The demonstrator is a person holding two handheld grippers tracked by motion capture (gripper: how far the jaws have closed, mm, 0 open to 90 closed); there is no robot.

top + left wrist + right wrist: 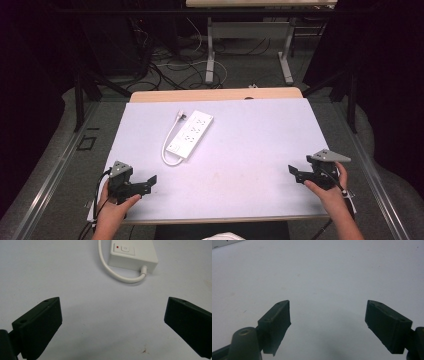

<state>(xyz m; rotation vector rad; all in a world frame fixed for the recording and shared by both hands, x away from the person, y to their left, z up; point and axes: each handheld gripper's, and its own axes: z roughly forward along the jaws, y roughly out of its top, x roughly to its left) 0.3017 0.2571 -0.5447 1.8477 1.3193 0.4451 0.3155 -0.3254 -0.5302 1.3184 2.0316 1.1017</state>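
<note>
Pale table (pixel 250 150) with a white power strip (pixel 191 133) lying flat up past the left gripper (pixel 150 181), cord (pixel 169 145) looped on its near side. Both the left one and the right gripper (pixel 294 171) sit wide open, holding nothing, well short of the strip. My worry is a jaw snagging that cord loop on the way in and dragging the strip sideways.

A white power strip (pixel 190 134), its looped cord (pixel 169 145) the same white, lies upper centre on a pale lavender-white table (pixel 260 150); the left gripper view shows a small red mark (pixel 117 247) beside its light grey switch (pixel 125 248). Both grippers, left (pixel 150 182) and right (pixel 294 172), are matt black, each topped by a grey plate. A tan wooden edge (pixel 215 94) borders the table's far side, above grey flooring (pixel 60 165)
</note>
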